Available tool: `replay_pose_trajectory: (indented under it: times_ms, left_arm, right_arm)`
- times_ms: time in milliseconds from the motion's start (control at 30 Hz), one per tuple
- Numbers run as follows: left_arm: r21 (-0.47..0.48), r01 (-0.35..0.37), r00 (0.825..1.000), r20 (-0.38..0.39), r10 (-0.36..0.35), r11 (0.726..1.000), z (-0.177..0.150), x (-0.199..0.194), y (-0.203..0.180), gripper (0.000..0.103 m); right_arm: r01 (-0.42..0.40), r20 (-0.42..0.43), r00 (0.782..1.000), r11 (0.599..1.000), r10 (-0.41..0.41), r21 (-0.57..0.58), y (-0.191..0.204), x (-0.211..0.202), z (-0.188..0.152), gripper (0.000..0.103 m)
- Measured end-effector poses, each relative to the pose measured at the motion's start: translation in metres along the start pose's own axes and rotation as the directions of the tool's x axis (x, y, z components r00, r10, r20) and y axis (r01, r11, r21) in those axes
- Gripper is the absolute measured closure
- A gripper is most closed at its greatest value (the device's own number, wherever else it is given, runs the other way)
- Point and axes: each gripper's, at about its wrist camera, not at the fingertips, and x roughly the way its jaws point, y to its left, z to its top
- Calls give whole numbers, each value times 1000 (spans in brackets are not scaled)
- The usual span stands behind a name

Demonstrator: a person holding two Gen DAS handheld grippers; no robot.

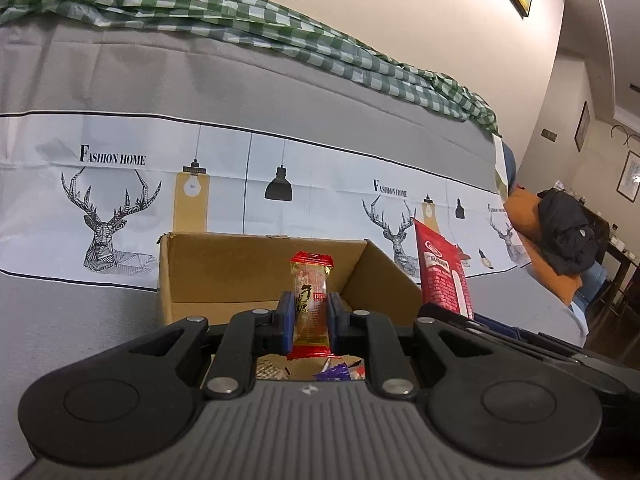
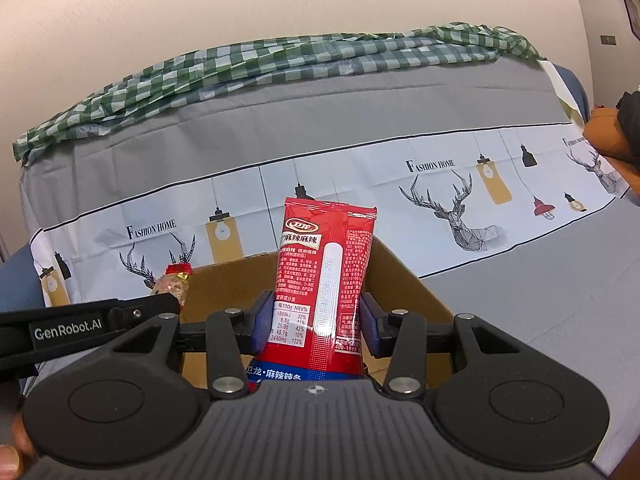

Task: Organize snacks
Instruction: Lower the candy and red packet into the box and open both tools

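My left gripper (image 1: 310, 322) is shut on a small candy in a clear and red wrapper (image 1: 311, 300), held upright over the open cardboard box (image 1: 224, 264). My right gripper (image 2: 318, 322) is shut on a red spicy-strip snack packet (image 2: 326, 272), held upright above the same box (image 2: 404, 280). The red packet also shows at the right in the left wrist view (image 1: 440, 276). The candy and left gripper show at the left in the right wrist view (image 2: 176, 282). Several wrapped snacks (image 1: 336, 372) lie on the box floor.
The box sits on a grey sofa cover with a deer print band (image 1: 108, 216). A green checked cloth (image 1: 240, 12) lies along the sofa back. An orange cushion with black clothing (image 1: 564, 232) sits at the far right.
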Motion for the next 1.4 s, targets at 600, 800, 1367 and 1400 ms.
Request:
replay_pose_trajectory:
  times_ms: [600, 800, 1367, 1400]
  left_arm:
    - [-2, 23, 1000, 9, -23, 1000, 0, -2, -2, 85]
    - [-2, 32, 999, 28, -32, 999, 2, -5, -4, 85]
    - [-2, 51, 997, 57, -51, 999, 23, -72, -6, 24]
    - [-7, 50, 997, 65, -50, 999, 27, -86, -8, 22]
  right_arm:
    - [23, -15, 1000, 1000, -23, 5, 3, 8, -5, 56]
    - [10, -9, 1000, 1000, -10, 2, 4, 7, -5, 56]
    - [66, 33, 997, 993, -70, 96, -14, -22, 16, 15]
    - [55, 45, 997, 993, -60, 105, -17, -31, 20, 6]
